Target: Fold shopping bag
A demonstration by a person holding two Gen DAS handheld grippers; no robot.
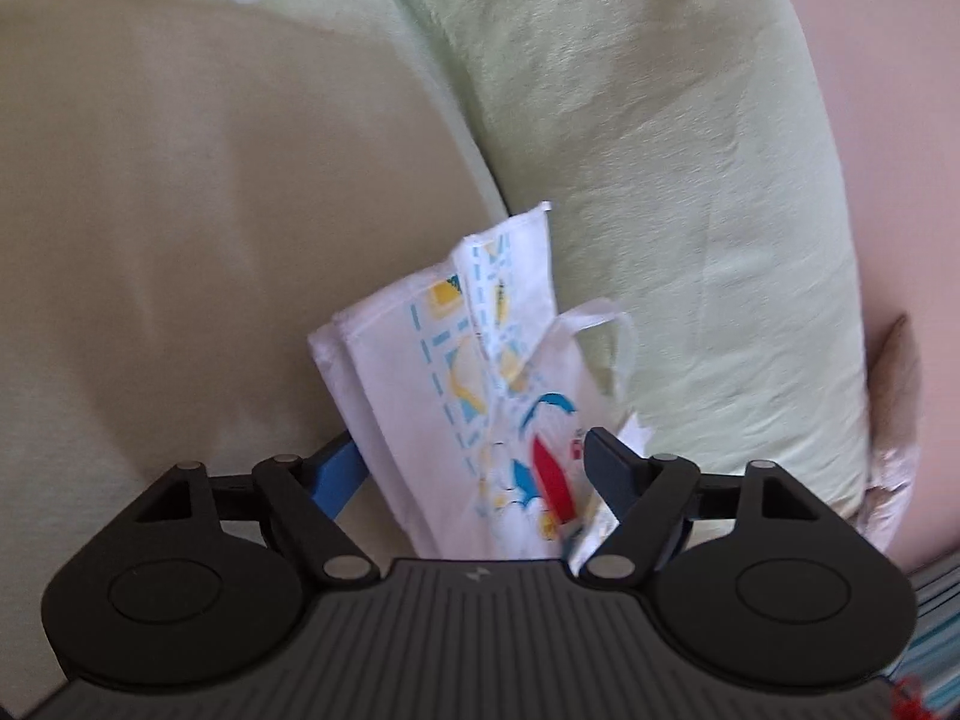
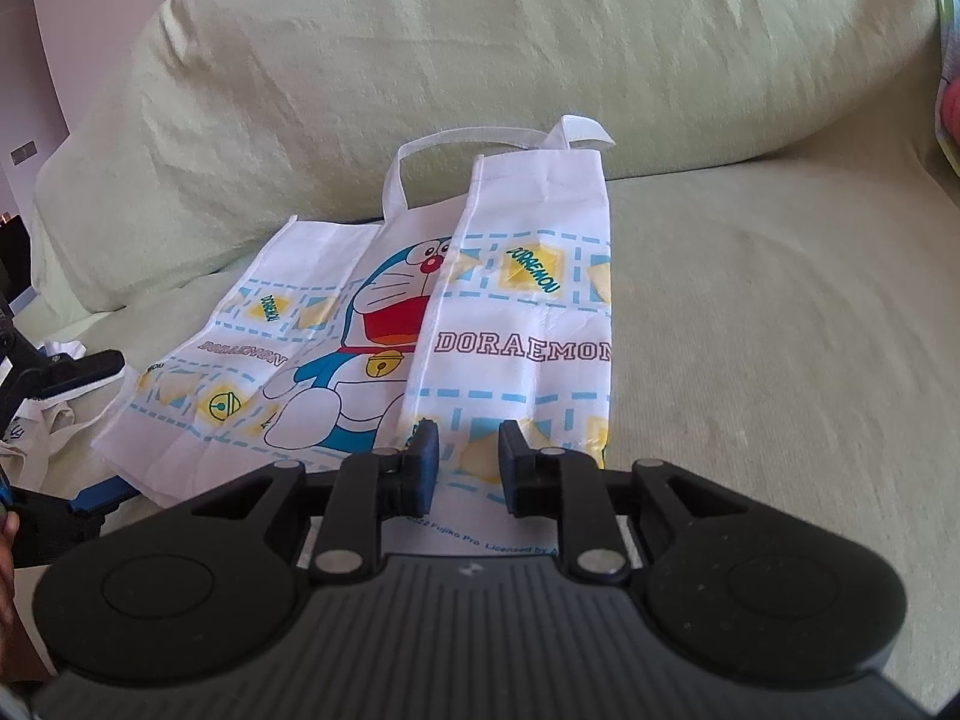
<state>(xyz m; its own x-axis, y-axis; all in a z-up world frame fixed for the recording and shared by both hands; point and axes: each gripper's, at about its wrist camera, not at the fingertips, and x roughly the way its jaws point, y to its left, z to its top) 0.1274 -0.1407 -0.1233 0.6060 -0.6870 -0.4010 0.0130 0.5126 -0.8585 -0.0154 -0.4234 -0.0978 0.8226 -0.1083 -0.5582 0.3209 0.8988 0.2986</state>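
- The bag [image 2: 360, 324] is laid flat on the sofa seat [image 2: 750, 312], its right third folded over the front.
- The right gripper [image 2: 468, 459] is held over the bag's near edge, jaws parted, nothing between them.
- The left gripper [image 1: 474, 468] is spread wide around the bag's edge [image 1: 456, 372]; no clamping is seen.

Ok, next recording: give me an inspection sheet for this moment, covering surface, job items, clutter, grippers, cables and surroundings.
Surface: pale green sofa seat, back cushion behind.
Job's things: white Doraemon shopping bag lying flat, right panel folded over the print, handles toward the cushion.
Clutter: another white fabric item at the left edge; kind unclear.
Grippers: left hand-held gripper open around the bag's left edge; right hand-held gripper open above the bag's near edge.
Cables: nothing seen.
Surroundings: pinkish wall.
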